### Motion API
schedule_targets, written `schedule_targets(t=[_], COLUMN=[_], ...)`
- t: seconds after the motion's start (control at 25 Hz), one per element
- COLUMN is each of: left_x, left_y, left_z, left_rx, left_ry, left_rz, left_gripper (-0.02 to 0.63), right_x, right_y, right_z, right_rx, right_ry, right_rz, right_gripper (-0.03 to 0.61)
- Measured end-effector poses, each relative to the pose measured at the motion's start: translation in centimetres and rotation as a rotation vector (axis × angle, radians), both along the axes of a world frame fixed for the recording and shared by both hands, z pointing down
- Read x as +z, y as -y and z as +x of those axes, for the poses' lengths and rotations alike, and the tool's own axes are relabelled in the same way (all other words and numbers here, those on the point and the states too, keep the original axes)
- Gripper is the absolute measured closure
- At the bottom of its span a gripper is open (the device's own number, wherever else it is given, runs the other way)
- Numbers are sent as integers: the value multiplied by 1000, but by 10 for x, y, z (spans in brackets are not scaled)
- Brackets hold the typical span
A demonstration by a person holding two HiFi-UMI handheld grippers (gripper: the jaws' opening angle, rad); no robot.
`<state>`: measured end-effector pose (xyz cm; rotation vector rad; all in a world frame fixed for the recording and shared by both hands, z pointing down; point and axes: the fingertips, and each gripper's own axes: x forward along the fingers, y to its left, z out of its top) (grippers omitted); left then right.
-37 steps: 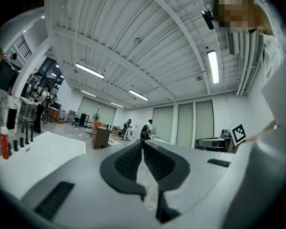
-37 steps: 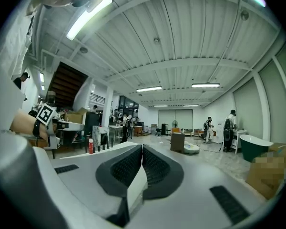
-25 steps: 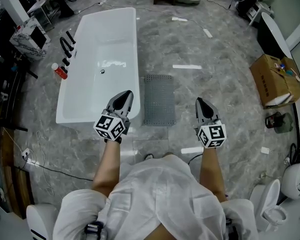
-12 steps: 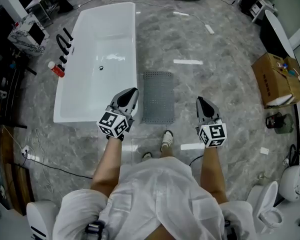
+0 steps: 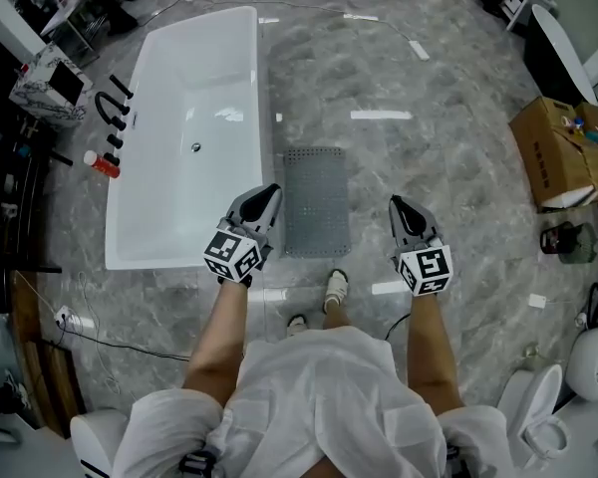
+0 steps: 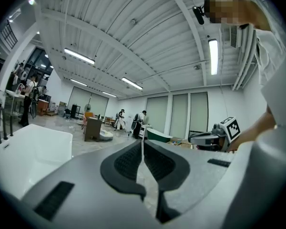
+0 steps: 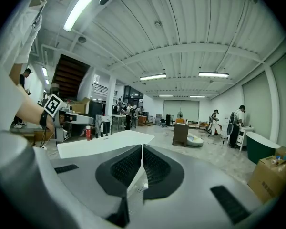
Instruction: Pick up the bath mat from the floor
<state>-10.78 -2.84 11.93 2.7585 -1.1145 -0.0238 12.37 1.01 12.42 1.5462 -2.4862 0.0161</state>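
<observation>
Grey marbled floor shows less bare space below the bath mat than a second ago. The head view has moved forward, and a pale shoe now stands just below the mat's near edge, where none showed before. The left gripper lay across the near right corner of the white bathtub then. Now its tips sit further right, over the narrow strip of floor between the tub's rim and the mat. The right gripper keeps much the same place in the view.

The room is a large open hall with a ribbed white ceiling and strip lights. The tub stands lengthwise on the left, with black fittings and a red bottle along its far side. An open cardboard box sits at the right, a white toilet at the lower right, and cables trail over the floor at the left. Several people stand far off in both gripper views.

The grey, dotted mat lies flat on the floor, its long side parallel to the tub and close beside it. It lies between the two grippers as seen from above: the left gripper's tips are just off its left edge, the right gripper's a little further off its right edge. Neither touches it. Both pairs of jaws are pressed together with nothing between the pads, as the left gripper and the right gripper show in their own views.
</observation>
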Motion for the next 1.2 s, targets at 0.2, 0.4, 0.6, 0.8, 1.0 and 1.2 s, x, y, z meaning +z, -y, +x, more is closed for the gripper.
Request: schedule_targets(t=[0.2,0.4,0.6,0.8,1.0,1.2], left_x=[8,23,53,89,128,175], left_y=[32,58,79,101,117,125], left_z=[32,50,70,83,94,105], left_rx=[12,11,6,11,18,49], left_ry=[-4,12,22,33,42,45], left_rz=[-8,-27,-71,-83,-83,-90], left_gripper=[591,591,591,591,591,591], right_x=[13,29,54,91,132,175], right_y=[26,51,76,101,117,124], right_z=[24,35,46,45,38,30], right_rx=[-5,-18,-43,-87,-137,-156], right_ry=[10,11,11,3,-10,-22], right_rz=[-19,-40,-70,-89,-99,-100], right_gripper=[548,549,548,549,548,548])
